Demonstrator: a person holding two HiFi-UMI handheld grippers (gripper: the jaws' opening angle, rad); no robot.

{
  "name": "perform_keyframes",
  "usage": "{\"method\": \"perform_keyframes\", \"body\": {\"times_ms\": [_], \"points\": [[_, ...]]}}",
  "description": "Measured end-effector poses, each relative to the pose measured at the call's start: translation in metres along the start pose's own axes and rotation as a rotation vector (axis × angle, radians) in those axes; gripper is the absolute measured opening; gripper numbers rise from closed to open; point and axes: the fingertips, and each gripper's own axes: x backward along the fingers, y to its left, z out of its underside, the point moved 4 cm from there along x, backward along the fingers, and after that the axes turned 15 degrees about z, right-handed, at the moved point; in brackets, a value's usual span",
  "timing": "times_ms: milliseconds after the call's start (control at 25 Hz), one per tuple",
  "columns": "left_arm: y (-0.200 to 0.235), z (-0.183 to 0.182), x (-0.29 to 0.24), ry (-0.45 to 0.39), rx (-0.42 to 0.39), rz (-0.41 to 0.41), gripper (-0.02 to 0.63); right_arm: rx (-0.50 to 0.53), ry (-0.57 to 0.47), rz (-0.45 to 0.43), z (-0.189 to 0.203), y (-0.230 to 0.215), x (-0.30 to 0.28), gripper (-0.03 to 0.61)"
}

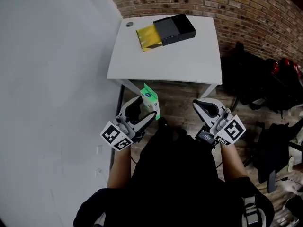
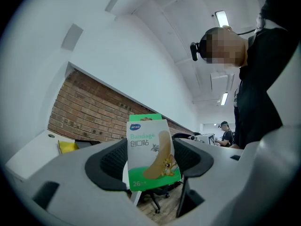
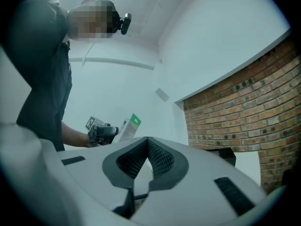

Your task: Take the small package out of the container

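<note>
The small package, a green and white bandage box (image 1: 150, 100), stands upright between the jaws of my left gripper (image 1: 143, 110), which is shut on its sides. That grip is held in the air below the white table's (image 1: 180, 63) near edge. In the left gripper view the box (image 2: 150, 154) fills the gap between the dark pads (image 2: 110, 166). The black container (image 1: 176, 27) lies on the table's far side with its yellow inner tray (image 1: 149, 37) slid out to the left. My right gripper (image 1: 208, 109) is shut and empty, its pads (image 3: 160, 159) meeting.
A brick wall (image 1: 213, 1) runs behind the table, and a white wall (image 1: 52, 79) lies to the left. Dark chairs and bags (image 1: 258, 86) stand at the right on the wooden floor. A round grommet (image 1: 129, 25) sits at the table's far left corner.
</note>
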Motion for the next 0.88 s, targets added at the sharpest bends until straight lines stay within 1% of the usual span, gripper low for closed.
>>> {"method": "perform_keyframes", "body": {"times_ms": [200, 360, 480, 720, 880], "points": [[-0.014, 0.003, -0.001, -0.021, 0.012, -0.006, 0.322, -0.007, -0.004, -0.053, 0.008, 0.011, 0.004, 0.006], [-0.019, 0.013, 0.002, -0.003, 0.019, -0.018, 0.322, -0.017, -0.007, -0.064, 0.012, 0.016, 0.006, 0.006], [-0.019, 0.016, 0.006, 0.011, 0.026, -0.005, 0.322, -0.018, -0.005, -0.056, 0.011, 0.018, 0.007, 0.006], [-0.006, 0.015, 0.019, -0.006, 0.055, 0.044, 0.322, -0.009, -0.010, 0.000, 0.008, 0.018, -0.002, 0.006], [0.003, 0.005, 0.029, -0.009, 0.049, 0.069, 0.322, -0.023, -0.010, 0.024, 0.008, 0.028, -0.013, 0.006]]}}
